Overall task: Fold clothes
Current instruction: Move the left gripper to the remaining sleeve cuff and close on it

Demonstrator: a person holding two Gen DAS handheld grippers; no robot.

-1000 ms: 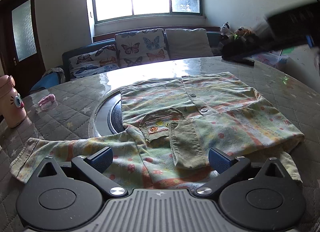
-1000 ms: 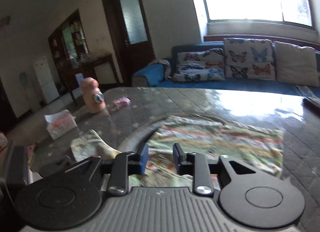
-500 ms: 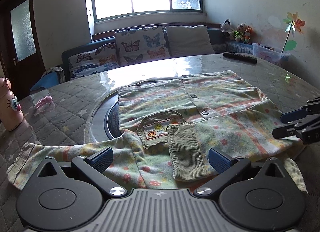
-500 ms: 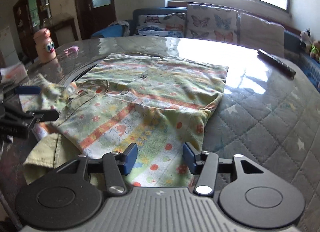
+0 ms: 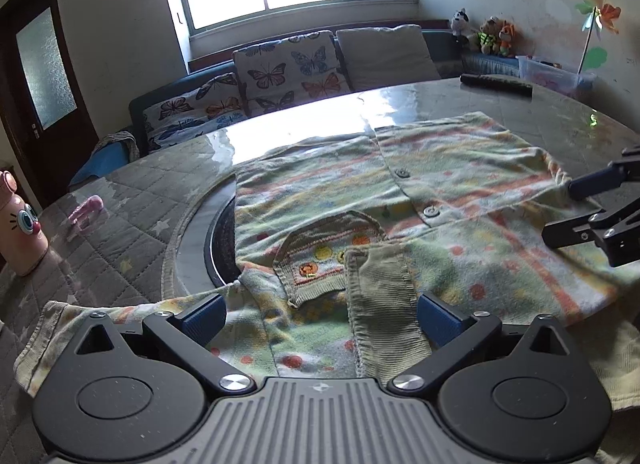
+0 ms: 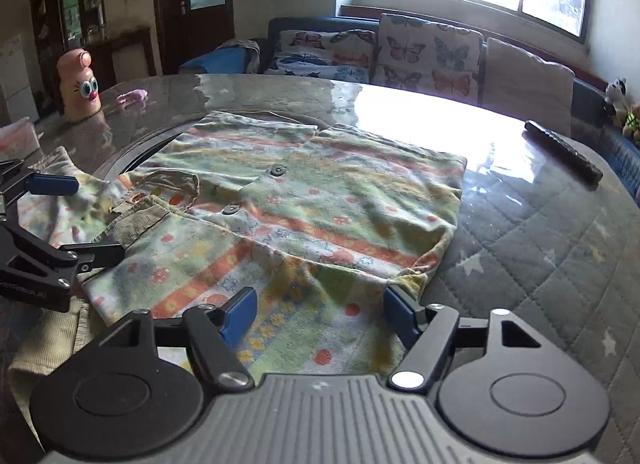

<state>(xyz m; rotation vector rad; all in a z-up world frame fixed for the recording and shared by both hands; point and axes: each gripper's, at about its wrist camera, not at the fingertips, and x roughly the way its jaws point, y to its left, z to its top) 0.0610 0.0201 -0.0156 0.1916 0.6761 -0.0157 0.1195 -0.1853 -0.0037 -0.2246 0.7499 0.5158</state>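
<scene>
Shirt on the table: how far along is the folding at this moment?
Early stage. Done: the patterned shirt lies spread on the table, its right sleeve apparently tucked in. In hand: nothing yet; the left gripper and right gripper are open, poised at the near edge. Left: the left sleeve lies spread out, and the body is not yet folded over.

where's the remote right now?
The remote lies on the far right of the table in the right wrist view, apart from the shirt and near the sofa-side edge; the left wrist view shows it top right.
</scene>
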